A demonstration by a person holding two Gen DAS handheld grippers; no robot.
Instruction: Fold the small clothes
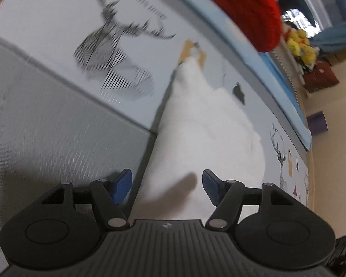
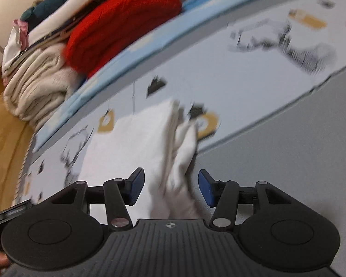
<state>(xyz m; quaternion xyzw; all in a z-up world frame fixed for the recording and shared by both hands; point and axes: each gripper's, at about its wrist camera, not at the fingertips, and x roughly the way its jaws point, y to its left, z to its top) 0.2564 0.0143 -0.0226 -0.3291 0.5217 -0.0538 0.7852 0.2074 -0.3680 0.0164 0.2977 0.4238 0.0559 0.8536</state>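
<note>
We work over a wide printed sheet (image 2: 253,73), pale with deer drawings, which gives a flat bed for folding; ahead of both tools its far edge meets a blue strip (image 1: 286,87), and beyond that a stack of clothes topped by a red knit (image 2: 124,23) sits well apart from us, likely parked there so it stays out of the working area. Nearer to us on one side, a grey panel (image 1: 46,124) borders the sheet.

The white garment (image 1: 203,133), the piece we are folding, lies on the sheet directly ahead of both tools and runs back under them. In the right wrist view it looks partly folded, with a layered edge and a loose bunched part (image 2: 184,143) just ahead of the tool, toward its right finger.

Our left gripper (image 1: 165,184) stands wide open, holding nothing, with cloth lying in the gap between its blue pads (image 1: 122,184). Our right gripper (image 2: 170,188) is likewise spread wide and empty, straddling the bunched cloth. We judge both are placed to pinch the near edge; blur hides whether any pad touches the cloth.
</note>
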